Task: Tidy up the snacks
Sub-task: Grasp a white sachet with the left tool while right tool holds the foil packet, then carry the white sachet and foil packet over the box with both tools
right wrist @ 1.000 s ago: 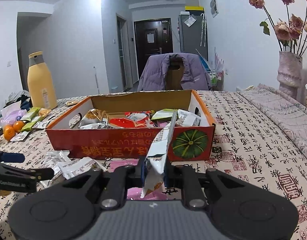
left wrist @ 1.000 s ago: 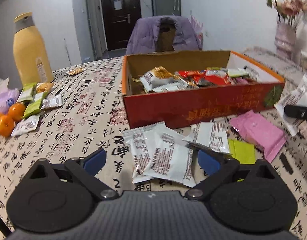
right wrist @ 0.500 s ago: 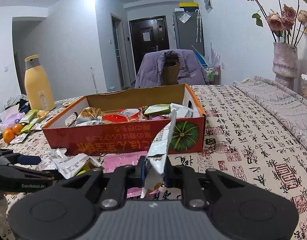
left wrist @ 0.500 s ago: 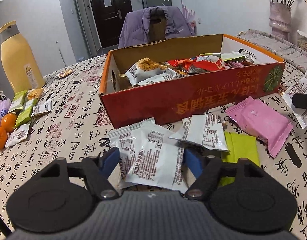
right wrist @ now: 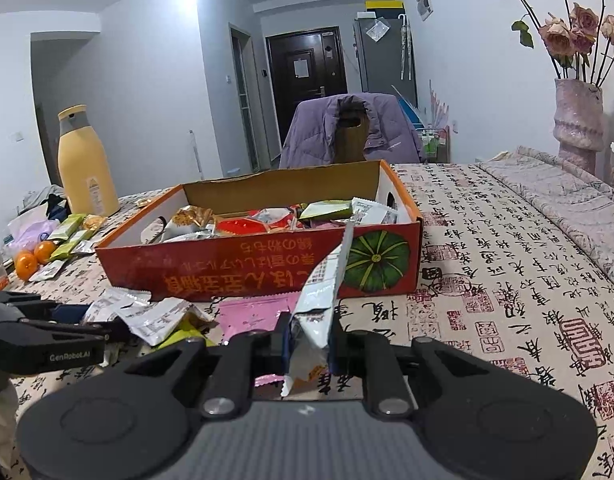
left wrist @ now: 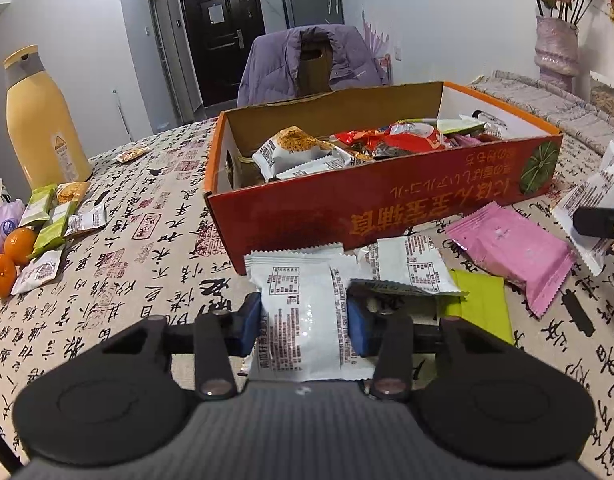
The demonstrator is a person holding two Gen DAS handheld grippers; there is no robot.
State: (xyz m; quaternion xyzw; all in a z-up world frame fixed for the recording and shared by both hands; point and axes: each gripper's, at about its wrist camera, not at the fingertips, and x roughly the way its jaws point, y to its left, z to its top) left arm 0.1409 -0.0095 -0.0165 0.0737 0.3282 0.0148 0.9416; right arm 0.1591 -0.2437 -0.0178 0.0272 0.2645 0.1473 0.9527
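Observation:
A red cardboard box (left wrist: 387, 208) holds several snack packets; it also shows in the right wrist view (right wrist: 247, 268). My left gripper (left wrist: 305, 322) is shut on a white snack packet (left wrist: 303, 312) lying flat on the tablecloth in front of the box. More white packets (left wrist: 411, 264), a green packet (left wrist: 481, 304) and a pink packet (left wrist: 511, 248) lie beside it. My right gripper (right wrist: 309, 338) is shut on a white snack packet (right wrist: 325, 280), held upright on edge above the table, in front of the box.
A yellow bottle (left wrist: 43, 120) stands far left, with small packets (left wrist: 51, 216) and oranges (left wrist: 11, 256) near it. A vase of roses (right wrist: 579, 120) stands far right. A chair with a purple jacket (right wrist: 351, 132) is behind the table.
My left gripper moved forward and down and closed its fingers on the white packet in front of the box. My right gripper kept its packet and shifted slightly.

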